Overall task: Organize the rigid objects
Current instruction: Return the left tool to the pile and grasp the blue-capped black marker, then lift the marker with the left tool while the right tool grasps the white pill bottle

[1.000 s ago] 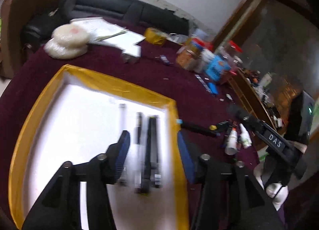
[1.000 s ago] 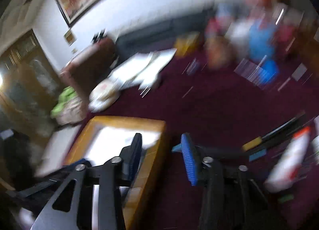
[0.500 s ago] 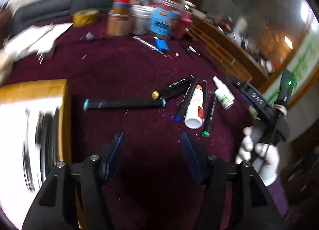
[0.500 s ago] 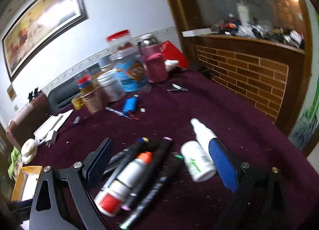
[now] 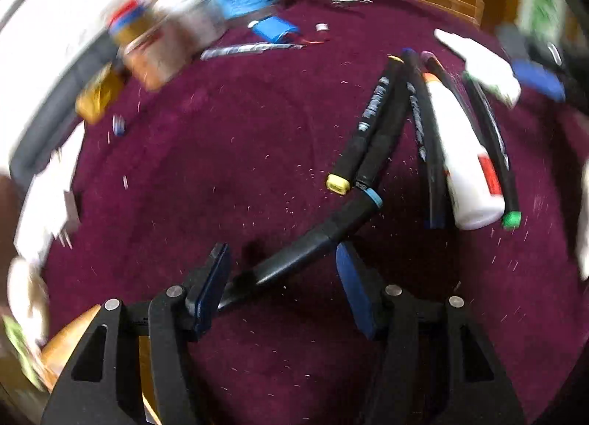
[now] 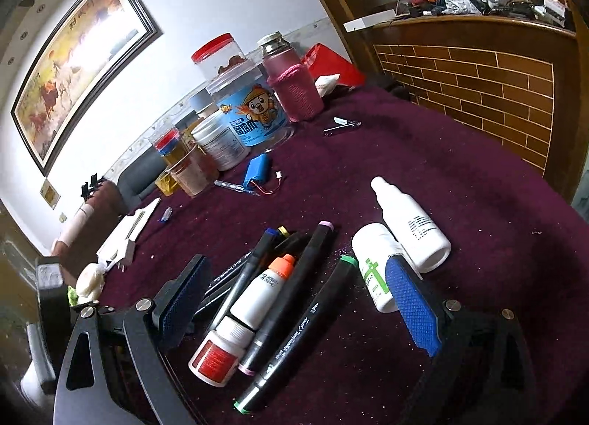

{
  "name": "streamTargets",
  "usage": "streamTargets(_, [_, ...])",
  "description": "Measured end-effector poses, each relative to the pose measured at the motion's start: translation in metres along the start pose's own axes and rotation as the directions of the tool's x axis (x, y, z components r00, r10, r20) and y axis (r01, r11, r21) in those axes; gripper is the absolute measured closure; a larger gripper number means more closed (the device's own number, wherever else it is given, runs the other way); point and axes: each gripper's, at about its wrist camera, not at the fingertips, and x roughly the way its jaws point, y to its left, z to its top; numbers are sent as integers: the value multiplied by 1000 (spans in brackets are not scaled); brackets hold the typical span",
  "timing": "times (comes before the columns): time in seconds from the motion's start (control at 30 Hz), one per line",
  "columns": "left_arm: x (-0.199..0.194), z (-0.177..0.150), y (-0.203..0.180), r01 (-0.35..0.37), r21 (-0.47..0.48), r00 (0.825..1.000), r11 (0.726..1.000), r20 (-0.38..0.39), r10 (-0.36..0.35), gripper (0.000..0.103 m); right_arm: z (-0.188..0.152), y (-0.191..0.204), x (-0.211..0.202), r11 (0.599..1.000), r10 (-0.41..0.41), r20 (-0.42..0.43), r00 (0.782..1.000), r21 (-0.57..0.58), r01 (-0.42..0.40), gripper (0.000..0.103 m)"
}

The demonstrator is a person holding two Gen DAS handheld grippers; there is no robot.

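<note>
My left gripper [image 5: 283,289] is open low over the maroon cloth, its jaws astride a black marker with a blue end [image 5: 316,237]. A yellow-capped marker [image 5: 362,134], more black markers and a white glue bottle [image 5: 460,152] lie beyond to the right. My right gripper [image 6: 294,300] is open over the same pile: the orange-capped glue bottle [image 6: 254,307], a pink-ended marker [image 6: 294,292] and a green-ended marker [image 6: 305,329] lie between its jaws. Two white bottles [image 6: 408,226] lie by its right finger [image 6: 412,307].
Jars, a blue tub [image 6: 250,119] and a pink-sleeved bottle [image 6: 291,82] stand at the back. A blue battery pack [image 6: 257,173] lies on the cloth. The yellow tray corner [image 5: 70,333] shows at the lower left. A brick-pattern counter [image 6: 478,75] bounds the right side.
My left gripper swung from the tray to the marker pile and came down over the blue-ended marker. My right gripper closed in over the glue bottle and markers.
</note>
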Motion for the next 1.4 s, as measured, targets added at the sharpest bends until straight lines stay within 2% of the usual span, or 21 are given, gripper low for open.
streamTargets(0.03, [1,3,6,32,-31,999,999,-3,-32,45,0,-1,0,1000,-1,-2,1000,3,1,10])
streamTargets(0.07, [4,4,10,54,-73,998,996,-29,-56,50,0,-1,0,1000,-3,-4,1000,6,3,10])
streamTargets(0.13, [7,3,20,86,-173,993,981,-60,-98,78,-1,-2,1,1000,-8,-8,1000,9,8,10])
streamTargets(0.2, [4,-1,21,124,-208,988,970,-60,-140,87,-1,-2,2,1000,-13,-8,1000,7,13,10])
streamTargets(0.23, [1,-5,19,149,-218,985,964,-57,-165,90,-1,-1,2,1000,-18,-8,1000,3,18,10])
streamTargets(0.47, [-24,-27,-18,194,-246,975,950,-59,-215,88,-1,0,2,1000,-20,-10,1000,-3,20,10])
streamTargets(0.5, [-25,-28,-21,180,-258,978,949,-56,-201,83,-1,0,2,1000,-20,-8,1000,0,20,10])
streamTargets(0.57, [-25,-27,-22,158,-309,984,938,-34,-177,63,-1,-2,1,1000,-28,-1,1000,6,28,10])
streamTargets(0.6, [-24,-28,-22,153,-337,986,929,-12,-167,38,-1,-2,1,999,-36,1,999,7,36,10])
streamTargets(0.63, [-23,-29,-23,156,-359,987,920,20,-160,21,-1,-3,2,999,-41,2,999,7,41,10])
streamTargets(0.7, [-24,-32,-33,202,-355,979,913,82,-185,18,-1,-4,2,999,-51,4,999,9,51,10])
streamTargets(0.73, [-24,-32,-44,204,-327,979,923,92,-184,23,-1,-5,2,998,-56,4,998,9,56,10])
streamTargets(0.77, [-24,-31,-54,169,-299,985,939,87,-149,29,-1,-6,3,998,-59,4,998,8,59,10])
streamTargets(0.8, [-29,-32,-61,140,-301,988,943,104,-113,60,-1,-6,3,998,-64,4,998,9,64,10])
streamTargets(0.83, [-30,-33,-61,149,-331,988,932,93,-125,90,-1,-7,3,998,-66,5,998,10,66,10])
streamTargets(0.93, [-39,-33,-56,170,-345,984,923,106,-142,92,-1,-9,3,997,-76,4,997,13,76,10])
streamTargets(1.07, [-45,-48,-50,200,-393,978,898,130,-161,92,-1,-12,2,997,-69,5,998,20,69,10])
streamTargets(1.1, [-46,-53,-47,220,-418,974,881,144,-175,92,0,-13,-2,998,-59,18,998,26,58,10])
streamTargets(1.2, [-53,-66,-39,303,-490,952,817,201,-232,91,8,-25,-26,998,-15,85,996,66,10,10])
streamTargets(1.3, [-76,-82,-32,390,-525,917,756,296,-268,91,23,-42,-46,997,-22,92,995,72,15,10])
streamTargets(1.4, [-96,-93,-28,427,-521,896,739,357,-265,91,36,-56,-53,995,-103,57,993,18,102,10])
